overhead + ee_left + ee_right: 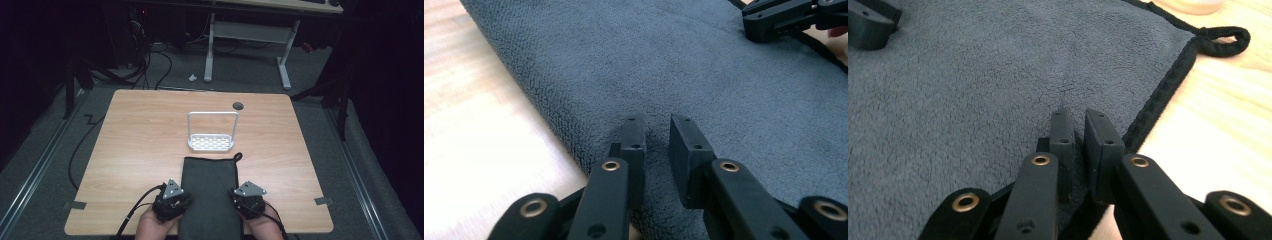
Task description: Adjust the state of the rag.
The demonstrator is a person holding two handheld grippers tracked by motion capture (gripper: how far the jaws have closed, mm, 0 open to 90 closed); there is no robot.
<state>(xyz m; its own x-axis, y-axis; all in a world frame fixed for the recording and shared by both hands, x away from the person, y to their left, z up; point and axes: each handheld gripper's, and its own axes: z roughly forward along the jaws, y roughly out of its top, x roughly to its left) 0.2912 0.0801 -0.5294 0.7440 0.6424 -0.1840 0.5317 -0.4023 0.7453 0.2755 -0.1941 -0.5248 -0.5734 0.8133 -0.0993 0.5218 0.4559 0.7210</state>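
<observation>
Entry, as I see it from my station: both hands low at the near edge of the table (135, 130), jaws pointing forward and down. My left gripper (657, 131) pinches the folded left edge of the towel (210, 192), cloth bunched between its jaws. My right gripper (1079, 125) is clamped on the towel's bound right edge. Towel: dark grey, fleecy, oblong, black hem, corner loop, lying at near centre. Rack (212, 131): white wire frame, perforated tray, mid-table, holding nothing

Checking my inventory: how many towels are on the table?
1. One dark grey towel lies at the near edge, between both grippers, in front of the white rack. None seem hidden.
</observation>
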